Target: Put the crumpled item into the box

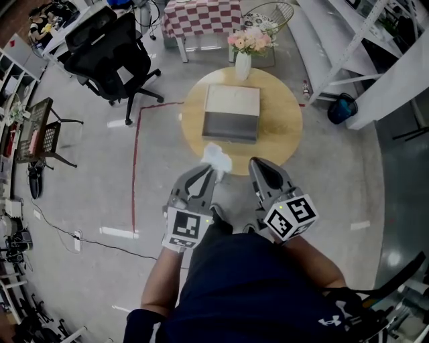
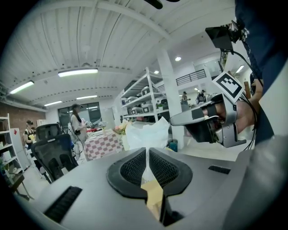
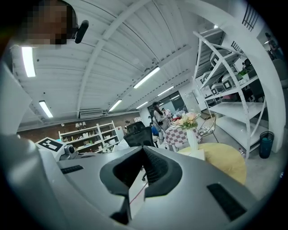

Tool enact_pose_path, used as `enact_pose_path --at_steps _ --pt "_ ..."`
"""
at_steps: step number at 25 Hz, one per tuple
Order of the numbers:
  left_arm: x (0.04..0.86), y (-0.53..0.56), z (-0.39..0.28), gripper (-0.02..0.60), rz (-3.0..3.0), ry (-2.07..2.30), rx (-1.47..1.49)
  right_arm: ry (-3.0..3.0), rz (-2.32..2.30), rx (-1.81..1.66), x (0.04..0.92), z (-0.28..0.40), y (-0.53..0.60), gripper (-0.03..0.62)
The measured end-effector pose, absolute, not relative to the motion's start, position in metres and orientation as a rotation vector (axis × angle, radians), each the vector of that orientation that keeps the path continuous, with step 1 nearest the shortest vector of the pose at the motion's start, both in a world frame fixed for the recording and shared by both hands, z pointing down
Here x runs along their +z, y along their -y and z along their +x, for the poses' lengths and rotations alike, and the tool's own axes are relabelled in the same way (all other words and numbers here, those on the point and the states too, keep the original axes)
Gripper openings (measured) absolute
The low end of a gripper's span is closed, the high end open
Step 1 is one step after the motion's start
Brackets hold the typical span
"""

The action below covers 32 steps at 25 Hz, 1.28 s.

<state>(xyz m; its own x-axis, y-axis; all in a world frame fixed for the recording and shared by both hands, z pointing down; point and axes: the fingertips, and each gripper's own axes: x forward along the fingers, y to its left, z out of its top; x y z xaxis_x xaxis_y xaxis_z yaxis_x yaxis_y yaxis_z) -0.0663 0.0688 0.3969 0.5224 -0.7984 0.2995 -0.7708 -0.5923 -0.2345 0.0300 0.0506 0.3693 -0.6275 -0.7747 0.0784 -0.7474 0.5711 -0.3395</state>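
The crumpled item point(image 1: 216, 159) is a white wad of plastic or paper, and my left gripper point(image 1: 207, 173) is shut on it just short of the round wooden table point(image 1: 285, 120). In the left gripper view the wad point(image 2: 145, 134) sticks up past the pinching jaws point(image 2: 147, 151). The box point(image 1: 231, 112) is an open, pale rectangle in the middle of the table. My right gripper point(image 1: 263, 171) hovers beside the left one, shut and empty. Its own view shows its tips point(image 3: 143, 148) meeting, with the box point(image 3: 196, 154) and table point(image 3: 227, 161) ahead.
A white vase of flowers point(image 1: 244, 48) stands at the table's far edge. A black office chair point(image 1: 110, 57) and a checkered table point(image 1: 201, 17) lie beyond. White shelving point(image 1: 365, 60) runs along the right. A red tape line point(image 1: 136, 157) marks the floor at left.
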Motion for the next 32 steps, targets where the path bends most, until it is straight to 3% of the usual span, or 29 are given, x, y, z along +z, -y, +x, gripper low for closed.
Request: enact_pose_path --at_steps 17,32 --pt "0.418 -0.022 -0.124 0.035 -2.779 -1.329 -0.567 -2.731 -1.402 -0.574 0.384 -0.031 -0.014 0.005" --pt "0.422 0.038 -0.113 0.035 -2.775 -1.360 -0.635 -2.720 -1.371 -0.642 0.390 -0.018 0.050 0.005"
